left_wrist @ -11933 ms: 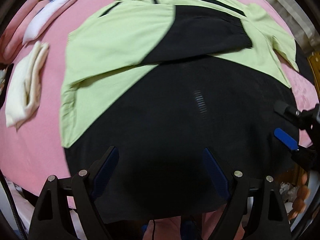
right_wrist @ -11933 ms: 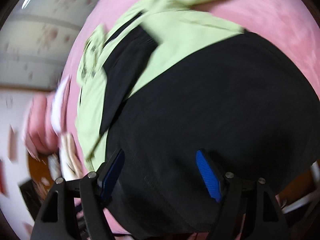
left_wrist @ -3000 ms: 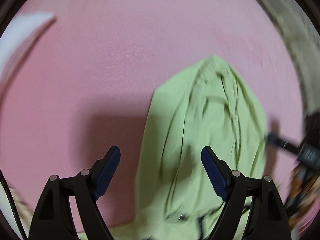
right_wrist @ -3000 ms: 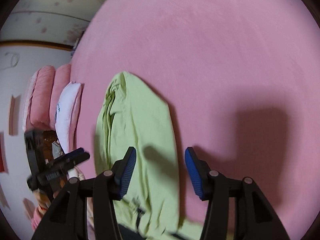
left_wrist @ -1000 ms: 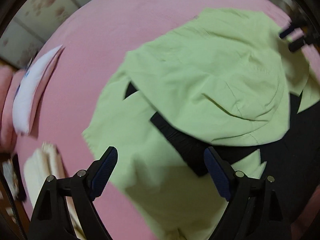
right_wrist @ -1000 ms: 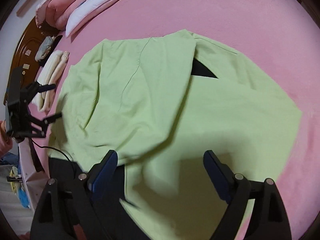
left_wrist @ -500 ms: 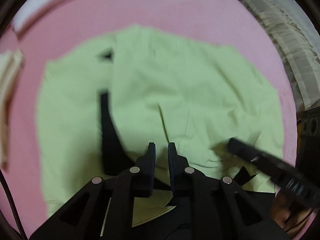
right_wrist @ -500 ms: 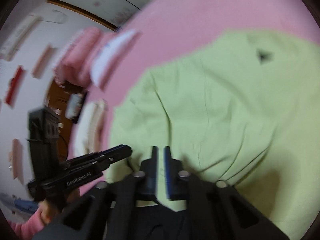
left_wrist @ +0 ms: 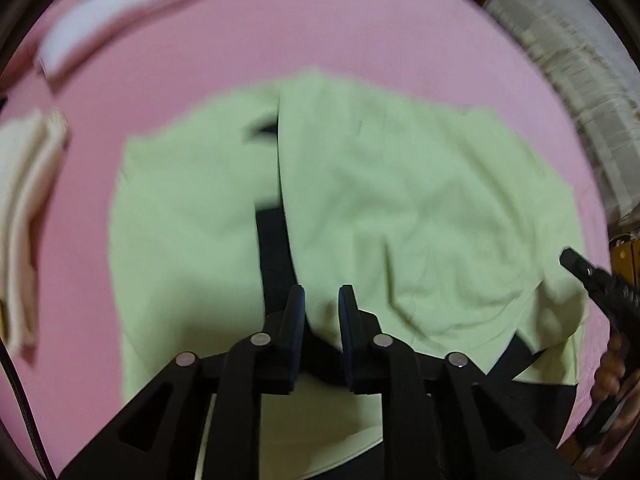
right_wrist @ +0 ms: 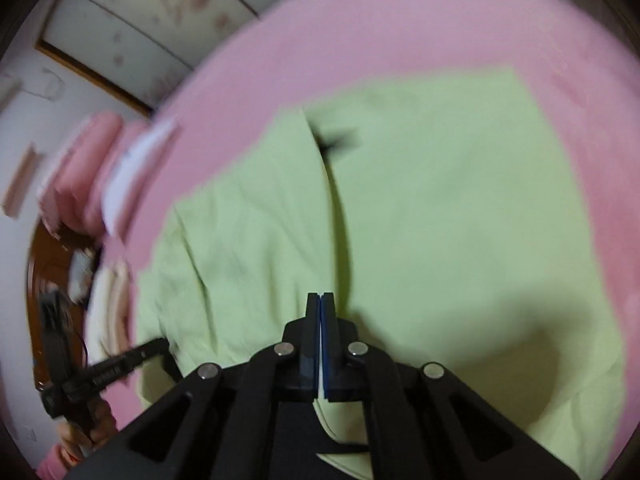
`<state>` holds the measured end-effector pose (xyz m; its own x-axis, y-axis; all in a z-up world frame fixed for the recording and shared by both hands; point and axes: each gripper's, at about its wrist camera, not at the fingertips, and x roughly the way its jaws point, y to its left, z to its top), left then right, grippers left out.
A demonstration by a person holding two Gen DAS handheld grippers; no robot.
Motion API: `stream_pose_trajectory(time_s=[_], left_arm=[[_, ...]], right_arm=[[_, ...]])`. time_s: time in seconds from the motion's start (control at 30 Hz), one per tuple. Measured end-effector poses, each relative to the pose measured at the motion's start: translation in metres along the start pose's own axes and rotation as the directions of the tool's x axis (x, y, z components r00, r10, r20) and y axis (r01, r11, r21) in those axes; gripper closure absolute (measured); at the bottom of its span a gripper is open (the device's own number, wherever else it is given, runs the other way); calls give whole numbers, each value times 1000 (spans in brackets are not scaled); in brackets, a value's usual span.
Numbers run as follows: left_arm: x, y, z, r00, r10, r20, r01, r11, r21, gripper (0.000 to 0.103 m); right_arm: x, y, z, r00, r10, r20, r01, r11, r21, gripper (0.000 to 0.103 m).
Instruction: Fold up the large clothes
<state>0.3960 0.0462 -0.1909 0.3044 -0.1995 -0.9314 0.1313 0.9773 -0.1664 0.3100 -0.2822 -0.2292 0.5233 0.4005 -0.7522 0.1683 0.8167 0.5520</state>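
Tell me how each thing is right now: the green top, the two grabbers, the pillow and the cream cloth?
green top: folded over itself, rumpled, lying on the pink bed.
left gripper: jaws slightly apart and opening, nothing clearly pinched.
right gripper: jaws shut together.
white pillow: lying near the bed's far edge.
cream cloth: folded, beside the top.

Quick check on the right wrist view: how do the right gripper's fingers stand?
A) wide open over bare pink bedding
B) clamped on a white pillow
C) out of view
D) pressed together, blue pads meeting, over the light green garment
D: in the right wrist view the right gripper has its two fingers pressed together with the blue pads meeting, above the light green and black garment spread on the pink bedding.
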Motion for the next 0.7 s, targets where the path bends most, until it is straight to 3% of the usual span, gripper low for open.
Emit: stream_pose_trajectory(time_s=[0.07,0.13,0.27,0.37,0.47,0.57,0.7], left_arm=[[-10,-3,7,997,-46,69,48,999,-21,85],[1,-3,28,993,-78,84,81,996,-43,83],[54,-10,77,998,-3,57,9,994,-110,83],[91,1,100,999,22,33,-14,976,-217,83],[105,24,102,997,-54,49,67,942,-329,83],[104,47,96,982,-169,84,188,901,-391,83],[107,70,89,956,-271,113,293,869,-399,87]], right_arm=[[-1,11,17,996,82,18,-81,996,-31,103],[20,23,34,987,156,-35,-158,986,-52,103],[90,51,53,964,230,-134,-237,971,-38,103],[132,57,66,959,251,-133,-251,968,22,103],[149,43,85,981,182,-63,-174,979,106,103],[143,15,105,984,180,-17,-175,973,147,103],[109,-21,125,997,-48,52,45,997,65,103]])
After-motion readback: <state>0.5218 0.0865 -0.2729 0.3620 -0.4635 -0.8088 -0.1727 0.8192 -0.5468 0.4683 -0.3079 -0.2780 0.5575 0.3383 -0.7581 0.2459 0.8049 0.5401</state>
